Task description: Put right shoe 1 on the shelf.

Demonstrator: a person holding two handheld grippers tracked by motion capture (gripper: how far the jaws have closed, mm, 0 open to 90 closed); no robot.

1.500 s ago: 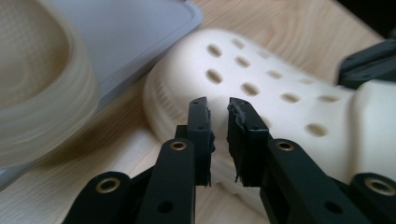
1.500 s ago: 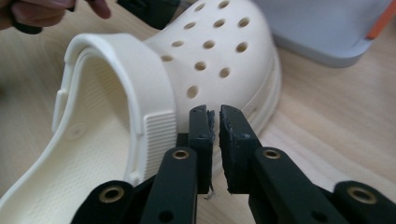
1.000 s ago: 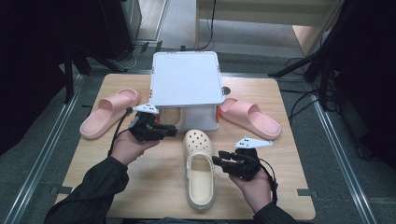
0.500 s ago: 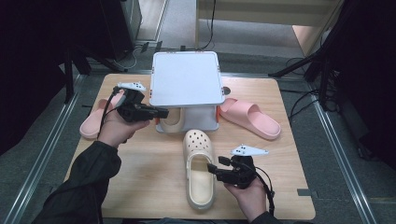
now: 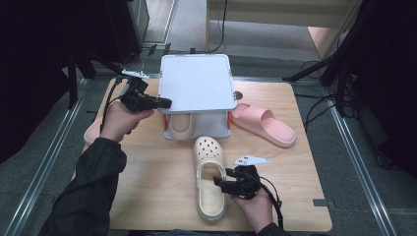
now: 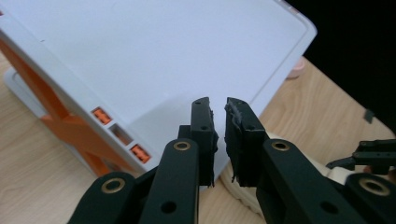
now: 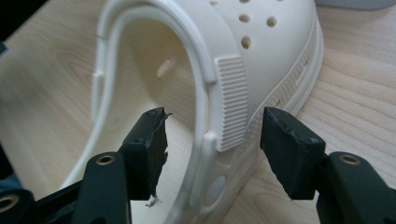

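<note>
At six o'clock on the table (image 5: 147, 196), the right gripper (image 5: 222, 183) has its jaws spread wide astride the side wall of the cream clog (image 5: 210, 189), one inside, one outside, not yet closed on it. Toward ten o'clock the left gripper (image 5: 163, 103) hangs at the white rack's (image 5: 196, 81) edge, jaws nearly together, gripping nothing. A second clog (image 5: 180, 126) sits under the rack. One pink slide (image 5: 264, 124) lies at two o'clock, another (image 5: 92, 133) at nine.
</note>
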